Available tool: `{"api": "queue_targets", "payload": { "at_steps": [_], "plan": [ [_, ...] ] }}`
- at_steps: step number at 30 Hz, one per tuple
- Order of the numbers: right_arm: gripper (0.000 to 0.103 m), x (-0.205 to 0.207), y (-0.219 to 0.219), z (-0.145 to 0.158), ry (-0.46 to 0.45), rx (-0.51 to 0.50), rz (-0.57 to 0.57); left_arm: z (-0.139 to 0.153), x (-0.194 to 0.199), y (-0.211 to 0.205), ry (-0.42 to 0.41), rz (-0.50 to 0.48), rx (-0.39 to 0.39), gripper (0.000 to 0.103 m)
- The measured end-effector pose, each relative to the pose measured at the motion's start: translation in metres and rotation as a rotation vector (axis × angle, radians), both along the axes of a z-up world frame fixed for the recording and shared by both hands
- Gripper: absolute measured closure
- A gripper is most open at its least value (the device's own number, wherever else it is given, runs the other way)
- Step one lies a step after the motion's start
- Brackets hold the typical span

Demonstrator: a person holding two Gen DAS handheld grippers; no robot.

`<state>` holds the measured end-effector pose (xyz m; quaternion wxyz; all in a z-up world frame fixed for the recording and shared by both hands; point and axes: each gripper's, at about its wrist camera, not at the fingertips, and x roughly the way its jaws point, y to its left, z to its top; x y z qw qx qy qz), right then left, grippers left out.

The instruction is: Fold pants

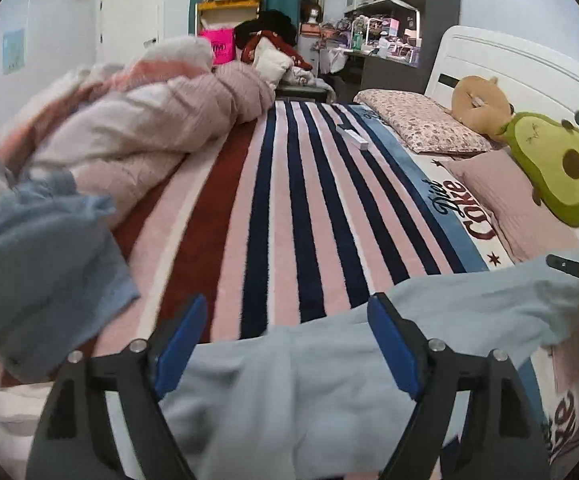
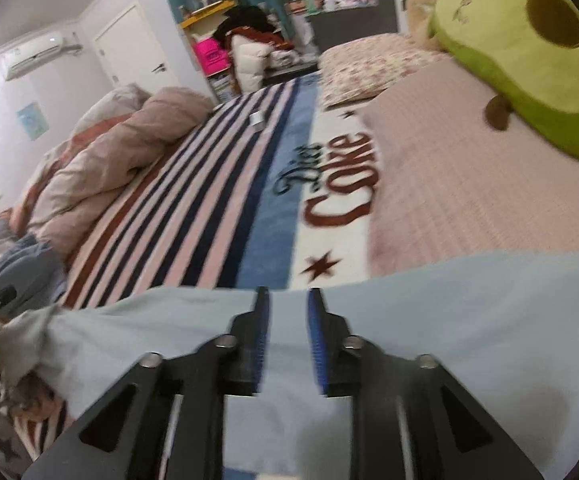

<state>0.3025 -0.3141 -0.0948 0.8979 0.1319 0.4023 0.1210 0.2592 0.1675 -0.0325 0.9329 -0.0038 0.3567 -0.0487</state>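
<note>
With the pale blue pants (image 1: 289, 380) spread across the striped bed (image 1: 289, 200), the left gripper (image 1: 287, 344) stands wide apart and the right gripper (image 2: 287, 344) narrowly apart, so the next move requires clamping an edge.

Even, soft indoor light, moderately bright, with no glare and only faint shadows; both views bend strongly toward dark round fisheye corners; the left wrist view smears the quilt (image 1: 137, 120) at left; the right wrist view is motion-blurred throughout, worst on the avocado plush (image 2: 529, 52) and blanket lettering (image 2: 341, 184).
</note>
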Motion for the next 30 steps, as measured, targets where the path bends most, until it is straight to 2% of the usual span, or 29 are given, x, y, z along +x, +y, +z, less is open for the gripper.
{"api": "queue_targets", "payload": {
  "at_steps": [5,9,11,14,16,18,19,23,25,26,28,30],
  "plan": [
    [0.083,-0.017,0.021,-0.006,0.024,0.012,0.098,0.014,-0.04,0.007,0.013,0.023,0.076,0.024],
    [0.083,-0.032,0.031,-0.005,0.025,0.017,0.143,-0.003,-0.075,0.002,0.08,-0.014,0.159,0.024],
    [0.083,-0.04,0.035,-0.003,0.028,0.025,0.162,-0.011,-0.089,0.001,0.108,0.024,0.181,0.024],
    [0.083,-0.05,0.037,0.0,0.024,0.041,0.177,-0.018,-0.111,0.0,0.101,0.055,0.158,0.024],
    [0.083,-0.055,0.037,0.001,0.024,0.047,0.185,-0.023,-0.124,-0.003,0.075,0.091,0.196,0.024],
    [0.083,-0.06,0.036,0.0,0.031,0.057,0.189,-0.03,-0.127,-0.007,0.088,0.099,0.229,0.024],
    [0.083,-0.063,0.035,0.001,0.034,0.065,0.189,-0.034,-0.129,-0.008,0.11,0.098,0.223,0.027],
    [0.083,-0.075,0.034,0.003,0.026,0.08,0.193,-0.043,-0.135,-0.006,0.153,0.093,0.075,0.039],
    [0.083,-0.078,0.033,0.002,0.03,0.095,0.196,-0.049,-0.137,-0.006,0.166,0.112,0.009,0.053],
    [0.083,-0.08,0.033,0.001,0.037,0.108,0.202,-0.053,-0.137,-0.004,0.172,0.125,-0.023,0.056],
    [0.083,-0.082,0.033,-0.001,0.047,0.12,0.209,-0.064,-0.136,-0.003,0.192,0.148,-0.088,0.058],
    [0.083,-0.085,0.034,-0.002,0.049,0.116,0.216,-0.073,-0.134,-0.001,0.197,0.183,-0.108,0.058]
  ]
}}
